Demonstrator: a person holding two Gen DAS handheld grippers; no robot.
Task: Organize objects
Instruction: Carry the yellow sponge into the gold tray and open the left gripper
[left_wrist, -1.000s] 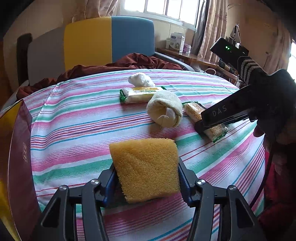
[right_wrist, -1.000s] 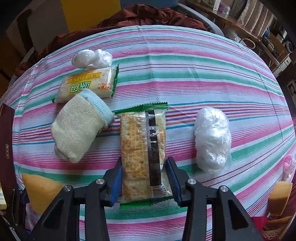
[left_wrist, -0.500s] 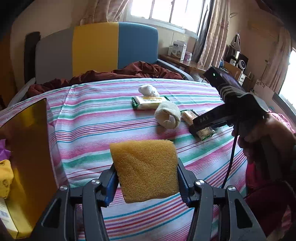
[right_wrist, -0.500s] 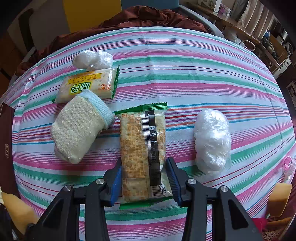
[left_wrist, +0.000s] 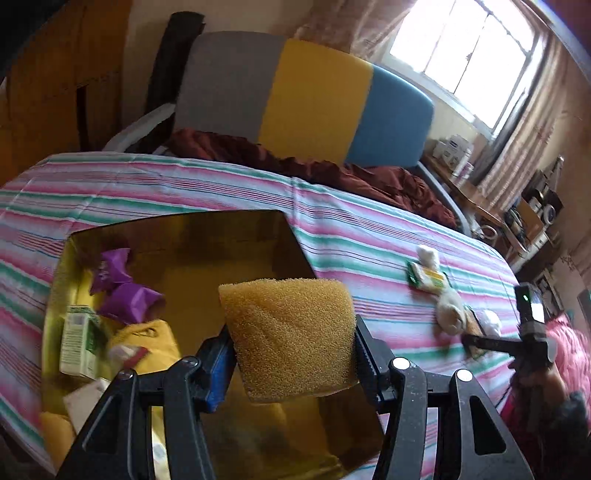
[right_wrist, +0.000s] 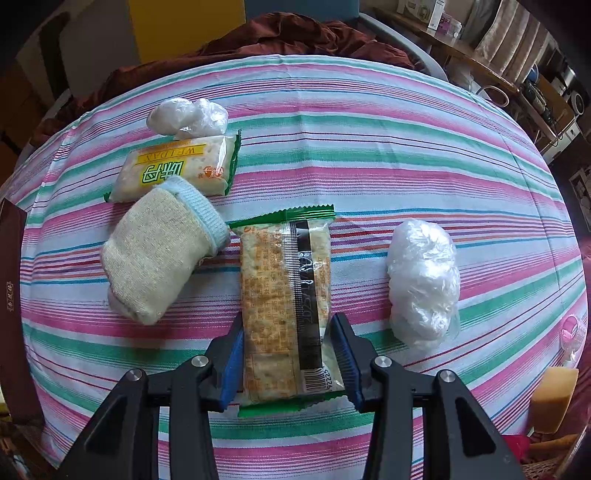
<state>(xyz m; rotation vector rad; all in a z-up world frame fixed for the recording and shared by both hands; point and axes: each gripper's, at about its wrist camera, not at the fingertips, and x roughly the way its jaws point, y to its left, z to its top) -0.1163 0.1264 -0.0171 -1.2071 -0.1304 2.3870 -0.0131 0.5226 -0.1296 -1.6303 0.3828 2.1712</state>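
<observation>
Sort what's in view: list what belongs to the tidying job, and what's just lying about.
Job:
- yellow foam sponge in the left jaws
- green-edged cracker packet in the right jaws
- gold-lined box
- rolled beige sock

Lying about:
- maroon blanket
- grey-yellow-blue chair

Two cracker packs (right_wrist: 286, 306), two plastic bundles (right_wrist: 423, 282), one sock roll (right_wrist: 159, 251)

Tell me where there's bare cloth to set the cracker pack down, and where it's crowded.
Free: the striped cloth beyond the cracker pack, and the strip between it and the plastic-wrapped bundle. Crowded: left of it, where rolled sock, second cracker pack and small plastic wad sit touching.
</observation>
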